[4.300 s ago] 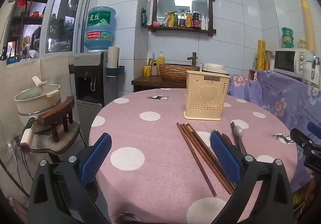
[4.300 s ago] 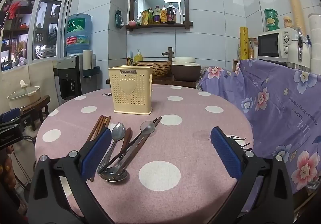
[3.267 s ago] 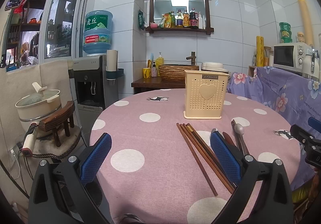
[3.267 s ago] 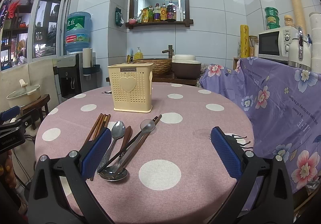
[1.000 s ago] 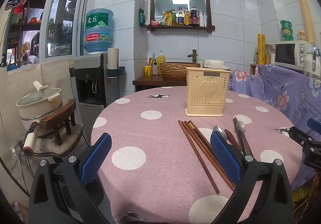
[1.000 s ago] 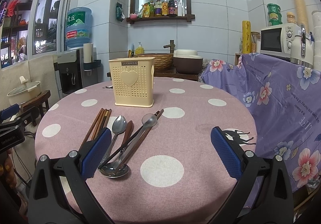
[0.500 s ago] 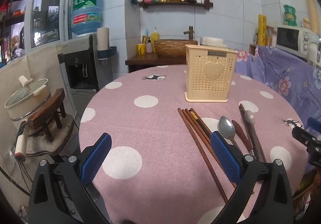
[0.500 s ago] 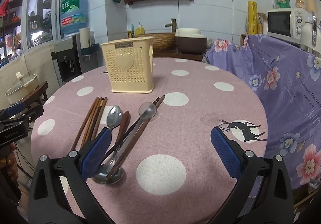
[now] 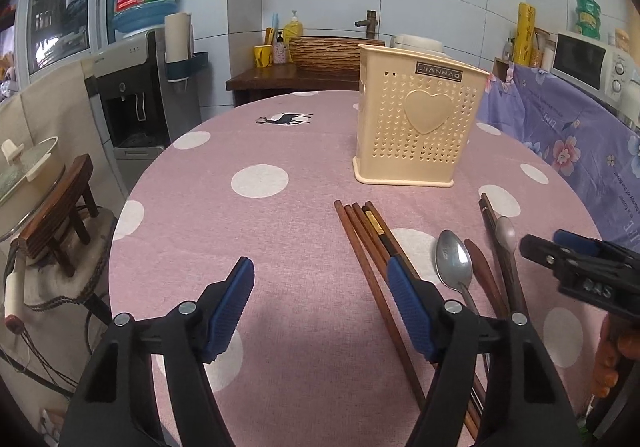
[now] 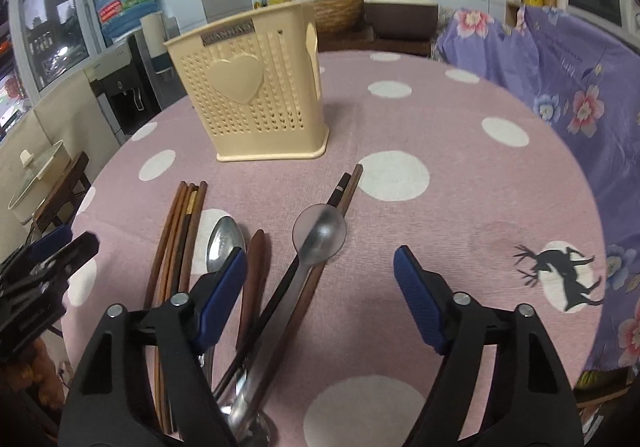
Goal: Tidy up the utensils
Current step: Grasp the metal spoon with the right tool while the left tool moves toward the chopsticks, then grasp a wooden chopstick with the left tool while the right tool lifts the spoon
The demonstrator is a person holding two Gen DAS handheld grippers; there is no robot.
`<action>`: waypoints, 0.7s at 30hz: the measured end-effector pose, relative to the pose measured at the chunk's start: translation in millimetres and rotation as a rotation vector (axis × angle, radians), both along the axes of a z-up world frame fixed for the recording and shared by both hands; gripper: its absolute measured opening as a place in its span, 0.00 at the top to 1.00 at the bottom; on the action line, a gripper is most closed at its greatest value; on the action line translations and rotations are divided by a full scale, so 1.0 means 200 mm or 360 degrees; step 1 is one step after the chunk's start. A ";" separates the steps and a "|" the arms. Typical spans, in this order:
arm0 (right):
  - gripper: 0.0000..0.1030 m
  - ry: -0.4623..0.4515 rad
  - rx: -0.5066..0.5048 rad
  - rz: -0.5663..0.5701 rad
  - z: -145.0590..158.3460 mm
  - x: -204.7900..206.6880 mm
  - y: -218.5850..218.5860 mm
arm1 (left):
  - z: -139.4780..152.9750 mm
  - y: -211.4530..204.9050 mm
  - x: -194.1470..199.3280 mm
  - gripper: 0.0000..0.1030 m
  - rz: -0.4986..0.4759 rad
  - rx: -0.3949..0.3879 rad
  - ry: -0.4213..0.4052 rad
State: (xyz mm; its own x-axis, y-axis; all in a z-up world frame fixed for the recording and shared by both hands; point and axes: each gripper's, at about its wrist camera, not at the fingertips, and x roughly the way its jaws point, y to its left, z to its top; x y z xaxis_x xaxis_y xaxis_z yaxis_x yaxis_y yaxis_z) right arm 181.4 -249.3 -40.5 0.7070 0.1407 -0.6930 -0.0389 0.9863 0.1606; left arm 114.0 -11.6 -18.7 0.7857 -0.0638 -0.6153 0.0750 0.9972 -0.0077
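A cream perforated utensil holder [image 9: 420,135] [image 10: 256,103] with a heart stands on the pink dotted table [image 9: 272,231]. In front of it lie a bundle of brown chopsticks [image 9: 372,243] [image 10: 176,239], a steel spoon [image 9: 452,259] [image 10: 224,239], a brown wooden utensil [image 10: 252,279], and a second steel spoon [image 10: 316,239] lying on a pair of dark chopsticks [image 10: 344,187]. My left gripper [image 9: 320,283] is open and empty above the table, left of the chopsticks. My right gripper [image 10: 320,271] is open and empty over the second spoon.
A water dispenser [image 9: 140,87] and a pot on a stool [image 9: 28,175] stand left of the table. A purple flowered cloth [image 10: 560,59] covers a counter on the right, with a microwave [image 9: 592,63]. A basin and cups sit behind the table.
Both grippers have moved forward and tilted down over the table. The utensils now lie closer under the fingers. Both stay open.
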 end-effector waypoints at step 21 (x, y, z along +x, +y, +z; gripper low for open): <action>0.64 0.0168 0.0059 -0.0110 -0.12 0.22 0.03 | -0.06 -0.03 0.07 0.33 -0.0043 0.0066 0.0103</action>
State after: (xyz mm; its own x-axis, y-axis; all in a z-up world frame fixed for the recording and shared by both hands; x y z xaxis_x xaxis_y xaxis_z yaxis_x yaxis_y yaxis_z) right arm 224.5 -244.0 -64.5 0.6392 0.1208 -0.7595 0.0483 0.9793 0.1964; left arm 127.8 -17.0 -31.6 0.7425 -0.0576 -0.6674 0.1024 0.9943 0.0281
